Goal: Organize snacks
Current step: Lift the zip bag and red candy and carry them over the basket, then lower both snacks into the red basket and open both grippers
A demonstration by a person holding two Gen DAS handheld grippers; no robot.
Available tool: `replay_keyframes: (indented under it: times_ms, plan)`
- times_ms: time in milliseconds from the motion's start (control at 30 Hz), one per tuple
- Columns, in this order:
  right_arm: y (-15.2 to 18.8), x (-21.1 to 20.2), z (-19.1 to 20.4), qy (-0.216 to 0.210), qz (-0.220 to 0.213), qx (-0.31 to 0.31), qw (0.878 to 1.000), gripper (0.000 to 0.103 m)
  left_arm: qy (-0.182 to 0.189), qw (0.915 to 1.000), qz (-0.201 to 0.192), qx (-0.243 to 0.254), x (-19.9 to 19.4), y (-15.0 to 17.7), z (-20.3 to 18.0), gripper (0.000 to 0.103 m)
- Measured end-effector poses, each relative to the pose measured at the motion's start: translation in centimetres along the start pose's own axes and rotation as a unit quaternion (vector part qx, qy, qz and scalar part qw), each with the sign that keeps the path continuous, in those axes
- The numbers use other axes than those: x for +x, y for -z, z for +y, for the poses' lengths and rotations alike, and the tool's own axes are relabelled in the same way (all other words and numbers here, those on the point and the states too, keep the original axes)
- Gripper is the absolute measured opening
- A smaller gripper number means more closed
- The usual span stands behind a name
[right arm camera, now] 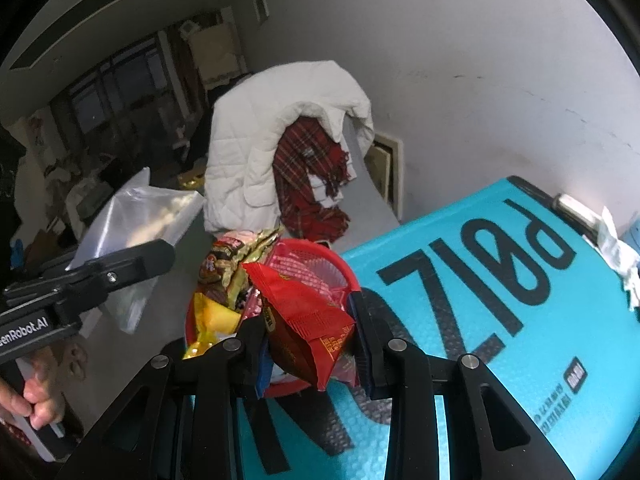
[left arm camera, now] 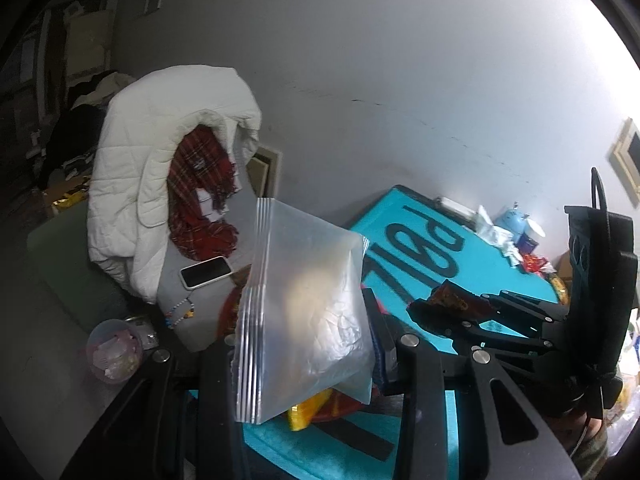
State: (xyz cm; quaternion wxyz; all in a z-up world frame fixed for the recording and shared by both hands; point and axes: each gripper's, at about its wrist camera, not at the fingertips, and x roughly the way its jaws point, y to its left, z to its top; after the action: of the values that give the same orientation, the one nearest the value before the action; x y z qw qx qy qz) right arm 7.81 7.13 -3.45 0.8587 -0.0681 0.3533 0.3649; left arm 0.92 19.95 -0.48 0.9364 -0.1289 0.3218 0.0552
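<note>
- Left claw (left arm camera: 308, 344) was clamped on a clear zip bag (left arm camera: 304, 312), bag held upright off the bench, zip edge toward the camera's left.
- Same bag (right arm camera: 136, 240) showed in the right wrist view, hanging left of the basket past the left claw's finger (right arm camera: 132, 260).
- Right claw (right arm camera: 310, 344) was closed on a red snack packet (right arm camera: 308, 320), held just above the red basket (right arm camera: 320, 250).
- From the left wrist view the right claw (left arm camera: 452, 304) sat right of the bag with that packet (left arm camera: 450, 298) between its fingers.
- Basket held more snacks: gold-wrapped pack (right arm camera: 236, 264), yellow pack (right arm camera: 214, 316), pink pack at the back.
- Basket stood on the near-left corner of a teal mat (right arm camera: 500, 320) with large black lettering, covering the bench.
- Far end of mat: crumpled white tissues (left arm camera: 494, 232), a small blue figure (left arm camera: 514, 220), some red wrappers.
- Left of the bench: white quilted jacket (left arm camera: 160, 152) draped over a red plaid scarf (left arm camera: 204, 184) on a grey seat.
- Phone (left arm camera: 206, 272) lay face up on the seat; beaded strap (left arm camera: 180, 312) hung off its edge.
- Clear cup of wrappers (left arm camera: 114, 350) sat low at left.
- Plain grey wall behind; cluttered shelves and dark windows further left.
</note>
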Motion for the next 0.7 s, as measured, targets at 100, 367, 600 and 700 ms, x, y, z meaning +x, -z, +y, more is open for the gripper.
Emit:
replay_keyframes:
  times_ms: [100,367,600,700]
  plan:
    - [0.2,1.4,-0.1,0.004,0.015,0.001,1.0,0.032,-0.011,0.9999,0.007,-0.002,0.8,0.4,0.7,0.036]
    - [-0.3,2.1,0.1,0.009,0.005,-0.004,1.0,0.032,-0.009,0.9995,0.026,-0.014,2.6,1.0,2.4,0.036]
    - [-1.7,2.2,1.1,0.014,-0.015,-0.024,0.999,0.032,0.025,0.9993,0.027,0.008,3.5,-0.3,1.3,0.036]
    - [-1.6,2.1,1.1,0.021,-0.016,-0.026,0.999,0.032,0.029,0.9985,0.045,0.011,5.2,-0.6,1.1,0.037]
